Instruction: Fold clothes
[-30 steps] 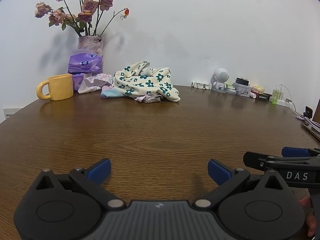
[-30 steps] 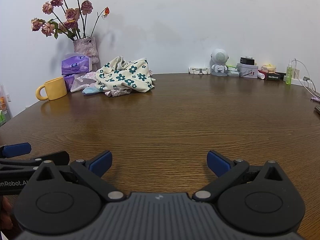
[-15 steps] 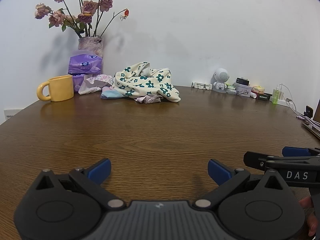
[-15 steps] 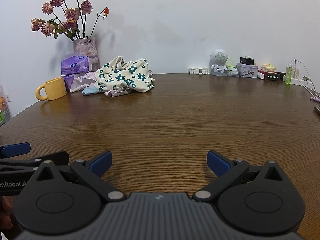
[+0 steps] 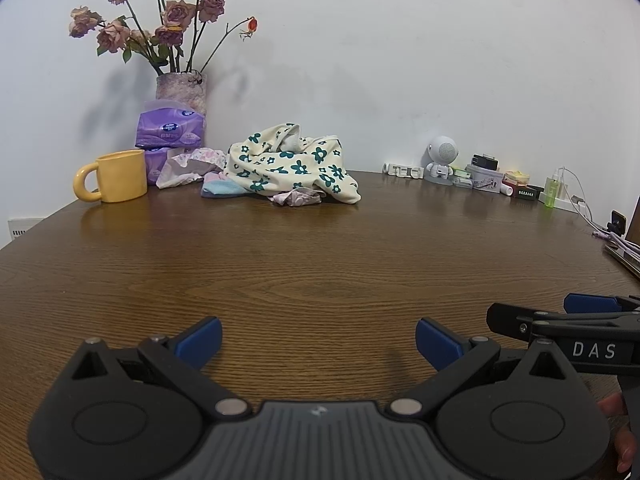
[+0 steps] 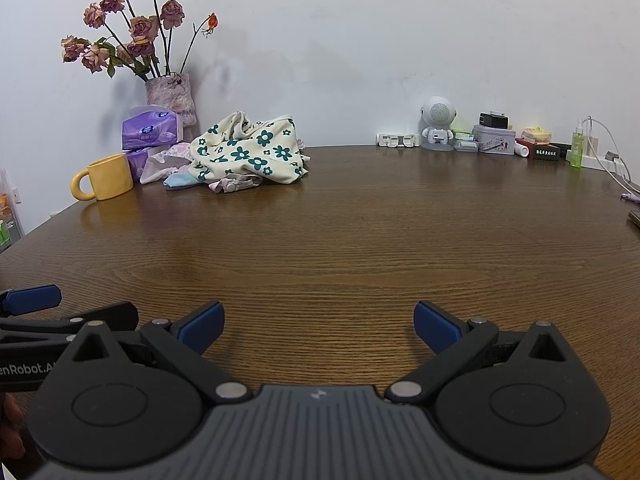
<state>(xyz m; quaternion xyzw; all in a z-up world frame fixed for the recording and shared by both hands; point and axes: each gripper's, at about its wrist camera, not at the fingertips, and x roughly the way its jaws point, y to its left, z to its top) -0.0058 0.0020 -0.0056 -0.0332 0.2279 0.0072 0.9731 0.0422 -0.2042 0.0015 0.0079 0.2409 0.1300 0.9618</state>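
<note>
A crumpled cream garment with dark green flowers lies in a heap at the far side of the brown wooden table, on top of smaller pink and light blue clothes. My left gripper stands open low over the near table, far from the heap, nothing between its blue pads. My right gripper is open too, beside the left one, and holds nothing. Each gripper shows at the edge of the other's view.
A yellow mug, purple tissue packs and a vase of dried roses stand left of the clothes. A small white robot figure, boxes, a green bottle and cables line the back right edge.
Both views have shifted only very slightly; the grippers stay open and the clothes heap has not moved.
</note>
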